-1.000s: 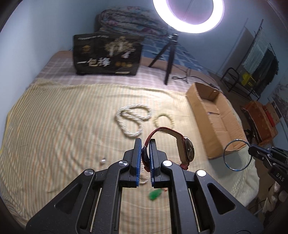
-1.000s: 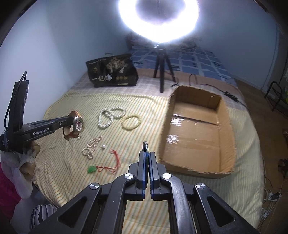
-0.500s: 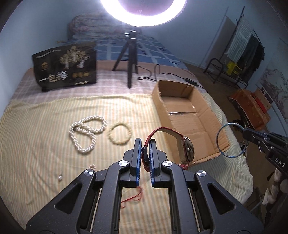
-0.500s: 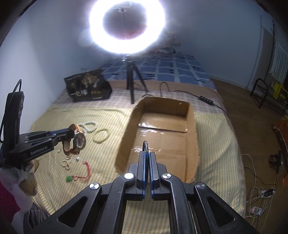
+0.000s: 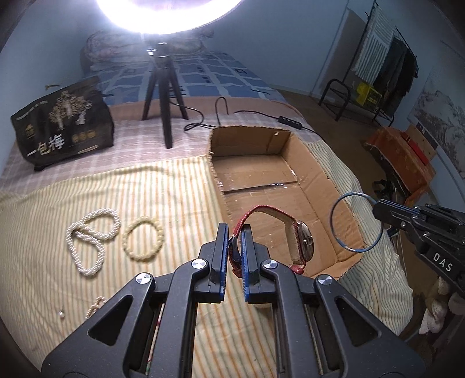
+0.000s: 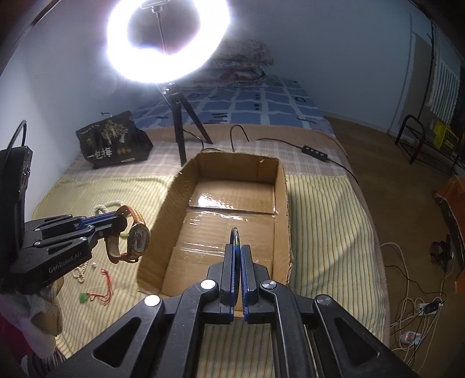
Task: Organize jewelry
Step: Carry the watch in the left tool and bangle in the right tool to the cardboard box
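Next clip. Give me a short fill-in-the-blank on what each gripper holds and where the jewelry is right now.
1. The left gripper is shut on the strap of a ____.
2. The right gripper holds a thin blue ____.
3. The cardboard box has ____ pieces of jewelry lying in it.
4. The pearl necklace and the bead bracelet lie on the ____ bedsheet.

Missing words: watch; bangle; no; striped

A lit ring light (image 6: 167, 43) on a tripod (image 5: 164, 96) stands beside a black bag (image 5: 62, 122).

Ring light (image 5: 162, 17) cut off at top edge.
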